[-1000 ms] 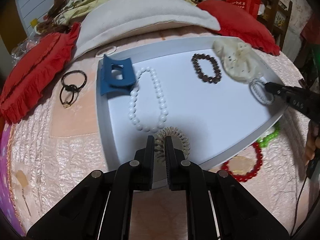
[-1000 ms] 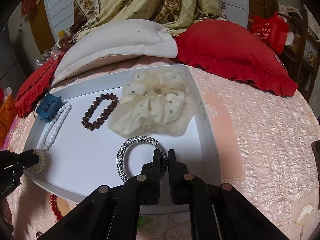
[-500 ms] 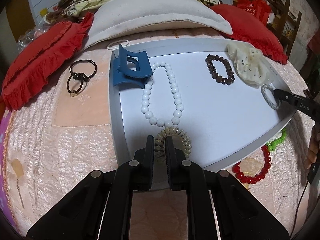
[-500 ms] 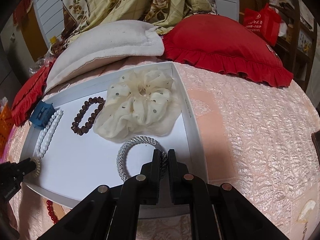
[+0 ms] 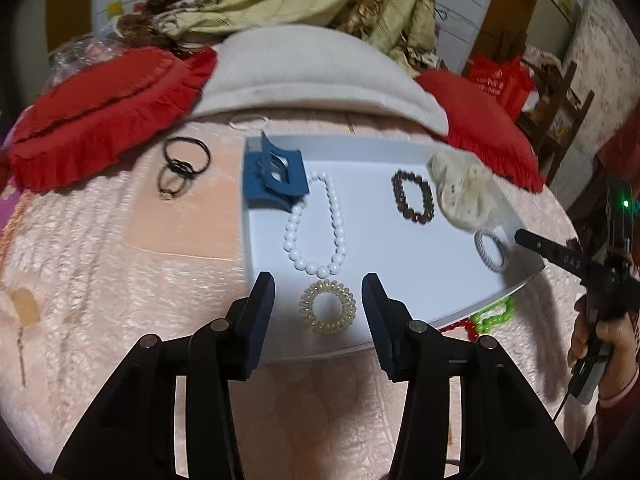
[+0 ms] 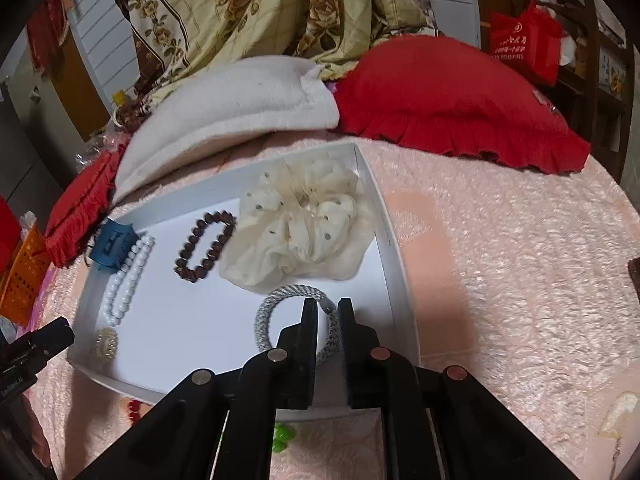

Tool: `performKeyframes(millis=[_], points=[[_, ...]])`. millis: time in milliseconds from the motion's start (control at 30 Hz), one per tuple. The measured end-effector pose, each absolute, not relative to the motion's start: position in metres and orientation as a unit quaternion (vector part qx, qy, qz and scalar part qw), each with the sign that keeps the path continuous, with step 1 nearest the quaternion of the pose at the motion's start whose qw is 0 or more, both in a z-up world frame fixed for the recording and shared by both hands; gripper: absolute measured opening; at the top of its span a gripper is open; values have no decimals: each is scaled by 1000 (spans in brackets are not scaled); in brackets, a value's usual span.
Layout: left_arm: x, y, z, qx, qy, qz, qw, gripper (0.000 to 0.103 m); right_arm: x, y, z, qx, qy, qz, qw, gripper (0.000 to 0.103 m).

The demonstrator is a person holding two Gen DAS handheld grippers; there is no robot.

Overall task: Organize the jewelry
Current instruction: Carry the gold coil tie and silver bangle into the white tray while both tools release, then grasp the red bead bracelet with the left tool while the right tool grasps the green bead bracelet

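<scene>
A white tray lies on the pink bedspread. It holds a blue claw clip, a white bead bracelet, a brown bead bracelet, a cream scrunchie, a silver braided hair band and a clear coil hair tie. My left gripper hovers over the coil tie with its jaws opening; the tie lies flat between the fingers, untouched. My right gripper is closed on the silver band at the tray's near right corner, its jaws just starting to part.
Black hair ties and a white loop lie on the bedspread left of the tray. Red beads and green beads sit outside its near edge. Red cushions and a white pillow crowd the far side.
My left jaws have spread apart and let go of the coil tie, which now rests in the tray; that gripper has drawn back and up. The right fingers have parted slightly.
</scene>
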State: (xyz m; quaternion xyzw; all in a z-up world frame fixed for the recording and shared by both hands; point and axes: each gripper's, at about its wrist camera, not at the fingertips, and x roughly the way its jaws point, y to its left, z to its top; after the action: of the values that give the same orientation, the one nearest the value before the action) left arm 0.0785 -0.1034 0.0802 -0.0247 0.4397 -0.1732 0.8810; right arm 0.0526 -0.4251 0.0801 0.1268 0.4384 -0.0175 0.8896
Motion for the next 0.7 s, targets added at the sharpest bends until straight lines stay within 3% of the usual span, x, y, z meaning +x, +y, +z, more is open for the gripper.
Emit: performKeyframes(millis=[333, 700], points=[[28, -99, 111, 23, 403, -136, 905, 45, 4, -422, 111, 136, 421, -17, 897, 12], [-12, -122, 101, 36, 426, -168, 888, 45, -52, -422, 92, 161, 448, 2, 879, 12]])
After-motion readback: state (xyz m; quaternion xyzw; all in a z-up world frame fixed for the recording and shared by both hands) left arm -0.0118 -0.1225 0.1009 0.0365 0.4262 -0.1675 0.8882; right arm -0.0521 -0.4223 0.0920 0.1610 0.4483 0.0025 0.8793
